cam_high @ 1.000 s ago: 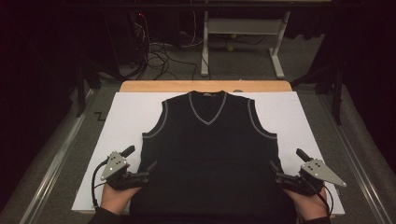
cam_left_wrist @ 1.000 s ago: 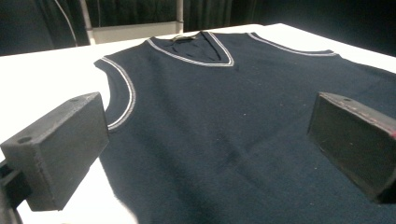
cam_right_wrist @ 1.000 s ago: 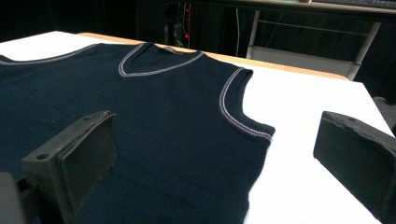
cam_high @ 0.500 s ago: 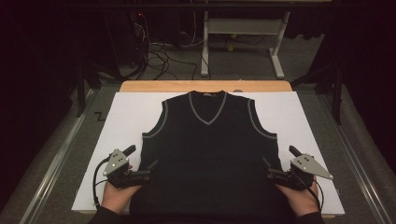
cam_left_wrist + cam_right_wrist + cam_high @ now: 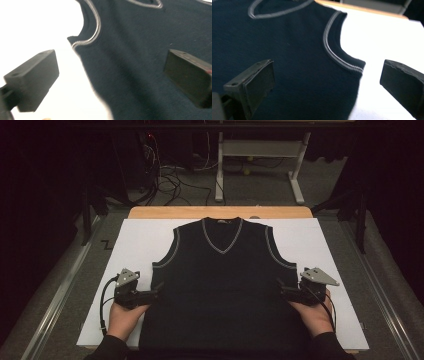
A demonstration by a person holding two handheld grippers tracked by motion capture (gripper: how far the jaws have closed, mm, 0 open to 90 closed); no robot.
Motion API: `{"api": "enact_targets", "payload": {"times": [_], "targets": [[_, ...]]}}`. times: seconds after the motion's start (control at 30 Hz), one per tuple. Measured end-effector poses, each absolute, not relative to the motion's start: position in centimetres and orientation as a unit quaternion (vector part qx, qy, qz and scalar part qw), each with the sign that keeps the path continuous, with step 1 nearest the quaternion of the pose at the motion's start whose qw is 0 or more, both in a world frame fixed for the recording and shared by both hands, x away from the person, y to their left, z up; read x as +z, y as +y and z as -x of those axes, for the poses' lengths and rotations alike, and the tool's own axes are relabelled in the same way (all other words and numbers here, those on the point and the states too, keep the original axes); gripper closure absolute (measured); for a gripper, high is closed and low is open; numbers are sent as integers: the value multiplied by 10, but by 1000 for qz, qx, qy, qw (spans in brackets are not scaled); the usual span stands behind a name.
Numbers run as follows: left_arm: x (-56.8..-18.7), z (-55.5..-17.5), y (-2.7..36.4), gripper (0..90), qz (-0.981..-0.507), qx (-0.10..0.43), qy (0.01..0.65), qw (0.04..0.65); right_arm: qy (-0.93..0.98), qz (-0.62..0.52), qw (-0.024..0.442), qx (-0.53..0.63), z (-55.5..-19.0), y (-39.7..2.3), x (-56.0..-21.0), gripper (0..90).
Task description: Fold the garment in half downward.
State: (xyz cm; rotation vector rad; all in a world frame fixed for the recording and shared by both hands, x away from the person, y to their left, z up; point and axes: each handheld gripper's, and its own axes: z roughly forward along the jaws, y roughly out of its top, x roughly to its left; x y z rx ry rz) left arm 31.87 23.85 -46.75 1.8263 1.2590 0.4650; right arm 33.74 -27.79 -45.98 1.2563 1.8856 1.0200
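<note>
A black sleeveless V-neck vest (image 5: 225,285) with grey trim lies flat, neck away from me, on a white board (image 5: 135,240). My left gripper (image 5: 157,290) rests at the vest's left side edge, just below the armhole. In the left gripper view the vest's edge (image 5: 140,50) runs between the wide-apart jaws of the left gripper (image 5: 112,77), with one jaw over white board and the other over fabric. My right gripper (image 5: 280,290) sits at the vest's right side edge. It is open too, and its own view shows the right gripper (image 5: 328,86) straddling the hem side of the vest (image 5: 287,50) below the armhole.
The board lies on a wooden table whose far edge (image 5: 220,212) shows beyond the collar. Metal rails (image 5: 60,290) run along both sides. Cables (image 5: 165,180) and a white desk frame (image 5: 260,155) stand on the floor behind.
Both grippers have moved away from me along the vest's sides. The right one has also come inward to the vest's edge. The vest has not moved.
</note>
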Motion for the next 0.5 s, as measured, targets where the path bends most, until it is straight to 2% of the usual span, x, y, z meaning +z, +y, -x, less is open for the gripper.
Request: {"api": "enact_targets", "payload": {"times": [0.2, 0.3, 0.4, 0.43, 0.47, 0.5], "targets": [[-475, -327, 239, 60, -745, 149, 524, 385, 723, -507, 301, 360, -346, -284, -464, 22], [-479, -330, 238, 118, -752, 134, 531, 368, 730, -512, 289, 348, -345, -287, -465, 67], [-481, -331, 237, 124, -754, 123, 535, 360, 733, -515, 284, 342, -345, -288, -466, 97], [-481, -331, 236, 173, -757, 123, 533, 357, 735, -518, 276, 338, -346, -290, -467, 151], [-481, -330, 235, 173, -758, 124, 532, 356, 735, -518, 276, 338, -346, -290, -467, 151], [-481, -330, 234, 214, -758, 127, 533, 354, 737, -523, 271, 333, -346, -292, -468, 186]]}}
